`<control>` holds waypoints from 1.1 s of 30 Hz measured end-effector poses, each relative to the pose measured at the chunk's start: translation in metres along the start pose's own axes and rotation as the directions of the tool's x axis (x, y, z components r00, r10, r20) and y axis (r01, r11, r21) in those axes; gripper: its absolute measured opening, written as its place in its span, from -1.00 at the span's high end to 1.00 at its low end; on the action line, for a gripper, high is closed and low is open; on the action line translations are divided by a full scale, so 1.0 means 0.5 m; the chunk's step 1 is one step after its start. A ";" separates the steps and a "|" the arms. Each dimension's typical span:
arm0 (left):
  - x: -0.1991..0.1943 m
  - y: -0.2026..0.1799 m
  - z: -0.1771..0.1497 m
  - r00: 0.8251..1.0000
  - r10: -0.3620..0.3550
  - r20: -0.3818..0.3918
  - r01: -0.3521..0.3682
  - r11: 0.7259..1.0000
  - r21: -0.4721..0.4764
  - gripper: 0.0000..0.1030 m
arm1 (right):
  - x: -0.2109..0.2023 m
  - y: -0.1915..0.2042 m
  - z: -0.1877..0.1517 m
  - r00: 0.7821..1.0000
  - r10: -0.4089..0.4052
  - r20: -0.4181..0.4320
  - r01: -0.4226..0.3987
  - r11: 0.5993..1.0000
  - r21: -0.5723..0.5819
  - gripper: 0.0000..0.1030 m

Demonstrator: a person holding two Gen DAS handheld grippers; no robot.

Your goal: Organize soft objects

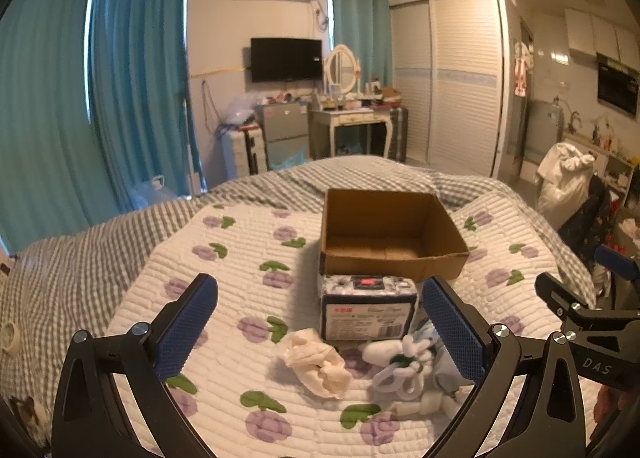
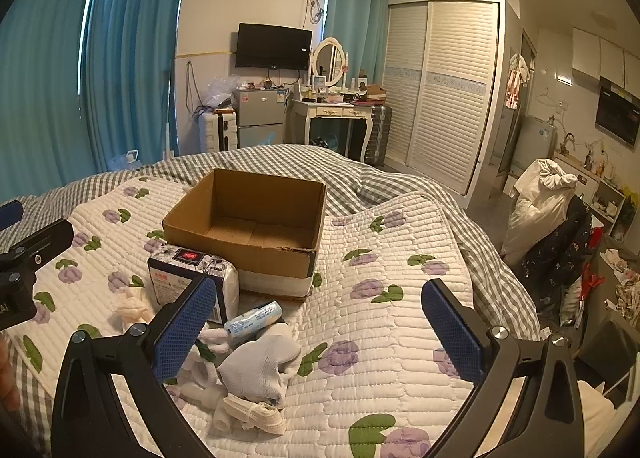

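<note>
An open, empty cardboard box (image 1: 390,236) (image 2: 250,219) sits on the floral quilt. In front of it lies a wrapped tissue pack (image 1: 368,308) (image 2: 188,278). Near it lie a cream cloth (image 1: 316,366) (image 2: 130,308), a white plush toy (image 1: 400,366) (image 2: 212,342), a small blue-white pack (image 2: 253,317), a pale grey sock (image 2: 258,372) and a white knitted piece (image 2: 256,414). My left gripper (image 1: 320,334) is open and empty above the pile. My right gripper (image 2: 320,334) is open and empty, right of the pile.
The bed has a white quilt with purple flowers (image 2: 400,322) over a grey checked cover (image 1: 80,258). Beyond the bed stand a dressing table (image 1: 352,117), a small fridge (image 2: 258,113) and a wardrobe (image 2: 440,89). A chair with clothes (image 2: 556,217) stands at the right.
</note>
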State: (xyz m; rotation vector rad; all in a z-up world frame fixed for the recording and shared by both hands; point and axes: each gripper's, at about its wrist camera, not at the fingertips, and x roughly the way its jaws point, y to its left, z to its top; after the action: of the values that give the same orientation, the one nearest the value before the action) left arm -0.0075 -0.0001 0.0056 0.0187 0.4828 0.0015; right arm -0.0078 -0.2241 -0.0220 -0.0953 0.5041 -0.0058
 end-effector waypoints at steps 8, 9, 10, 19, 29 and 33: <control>-0.044 -0.008 0.024 0.999 -0.017 0.041 0.017 1.000 0.005 -1.00 | -0.049 0.000 0.015 1.000 0.004 0.030 -0.004 1.000 -0.014 -1.00; -0.048 -0.008 0.026 0.999 -0.019 0.044 0.019 1.000 0.004 -1.00 | -0.054 0.001 0.015 1.000 0.003 0.030 -0.003 1.000 -0.016 -1.00; -0.051 -0.007 0.028 0.999 -0.024 0.043 0.024 1.000 0.000 -1.00 | -0.060 0.001 0.016 1.000 0.001 0.027 -0.001 1.000 -0.020 -1.00; -0.046 0.001 0.014 1.000 0.009 -0.001 -0.009 1.000 0.015 -1.00 | -0.070 0.003 0.003 0.999 0.037 -0.007 -0.037 0.999 -0.039 -1.00; 0.068 -0.005 -0.073 0.990 0.003 -0.143 0.003 0.999 0.046 -1.00 | 0.052 0.032 -0.065 0.982 0.082 -0.171 -0.092 0.994 -0.050 -0.99; 0.118 -0.009 -0.113 0.978 0.002 -0.207 0.010 0.998 0.057 -1.00 | 0.126 0.043 -0.101 0.959 0.091 -0.270 -0.107 0.993 -0.048 -0.76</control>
State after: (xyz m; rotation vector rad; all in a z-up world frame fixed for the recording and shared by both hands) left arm 0.0185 -0.0034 -0.0719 0.0748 0.6917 -0.0149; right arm 0.0224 -0.2090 -0.0983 -0.1311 0.7792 0.0965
